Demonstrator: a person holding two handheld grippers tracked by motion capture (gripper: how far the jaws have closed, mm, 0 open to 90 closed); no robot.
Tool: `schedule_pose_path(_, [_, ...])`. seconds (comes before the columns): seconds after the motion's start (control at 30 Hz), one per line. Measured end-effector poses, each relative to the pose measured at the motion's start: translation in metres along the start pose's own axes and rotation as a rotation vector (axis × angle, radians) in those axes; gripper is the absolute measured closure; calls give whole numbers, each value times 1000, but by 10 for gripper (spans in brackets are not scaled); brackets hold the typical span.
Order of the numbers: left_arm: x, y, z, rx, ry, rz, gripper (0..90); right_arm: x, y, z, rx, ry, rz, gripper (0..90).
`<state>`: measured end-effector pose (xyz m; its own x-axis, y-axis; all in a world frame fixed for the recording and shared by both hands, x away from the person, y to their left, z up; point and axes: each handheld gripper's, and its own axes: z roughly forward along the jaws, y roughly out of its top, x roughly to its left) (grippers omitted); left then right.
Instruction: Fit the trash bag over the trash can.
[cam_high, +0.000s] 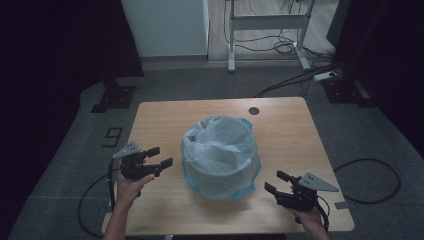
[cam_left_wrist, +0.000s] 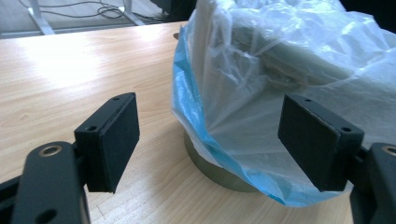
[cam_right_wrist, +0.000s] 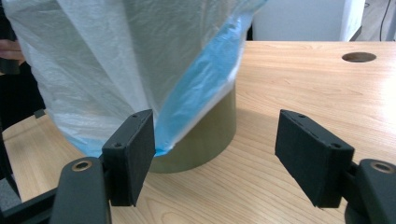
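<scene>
A round bin (cam_high: 222, 172) stands in the middle of the wooden table (cam_high: 285, 135), lined with a thin white and blue plastic bag (cam_high: 220, 145) that drapes over its rim and down its sides. My left gripper (cam_high: 163, 156) is open to the bin's left, a short gap away, with nothing between its jaws. In the left gripper view the bag (cam_left_wrist: 280, 60) hangs over the bin's grey wall (cam_left_wrist: 210, 168) just beyond the open left gripper (cam_left_wrist: 217, 140). My right gripper (cam_high: 274, 181) is open at the bin's front right. Its own view shows the bag (cam_right_wrist: 107, 60) and the bin's wall (cam_right_wrist: 210, 135) ahead of the right gripper (cam_right_wrist: 222, 154).
A round cable hole (cam_high: 254, 110) sits near the table's far edge. Beyond the table stand a white cabinet (cam_high: 165, 27) and a desk frame (cam_high: 267, 22) with cables on the floor. A black cable (cam_high: 370, 180) loops on the floor at the right.
</scene>
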<state>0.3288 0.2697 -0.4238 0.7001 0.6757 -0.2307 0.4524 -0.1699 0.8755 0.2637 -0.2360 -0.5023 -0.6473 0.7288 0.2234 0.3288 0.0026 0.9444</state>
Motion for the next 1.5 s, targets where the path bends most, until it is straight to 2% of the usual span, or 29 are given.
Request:
schedule_pose_path(0.2, [-4,11,-4,-30,-47,47,218,-4,-1,-1,8,1,7,272])
schedule_pose_path(0.27, [-5,18,-5,-31,-65,76,214,-4,-1,-1,9,3,8,270])
schedule_pose_path(0.6, [-11,50,-2,-41,-174,136,223,-8,-4,-2,-2,6,3,263])
schedule_pose_path(0.8, [-14,64,7,-23,-216,165,244,-9,-5,-3,-8,16,2,263])
schedule_pose_path(1.23, [-15,99,36,20,-349,214,266,-9,-8,0,2,22,1,263])
schedule_pose_path(1.37, [-13,104,44,35,-354,223,291,-9,-9,0,1,23,0,264])
schedule_pose_path(1.5, [-14,107,55,72,-366,236,359,-9,-9,1,4,27,-3,265])
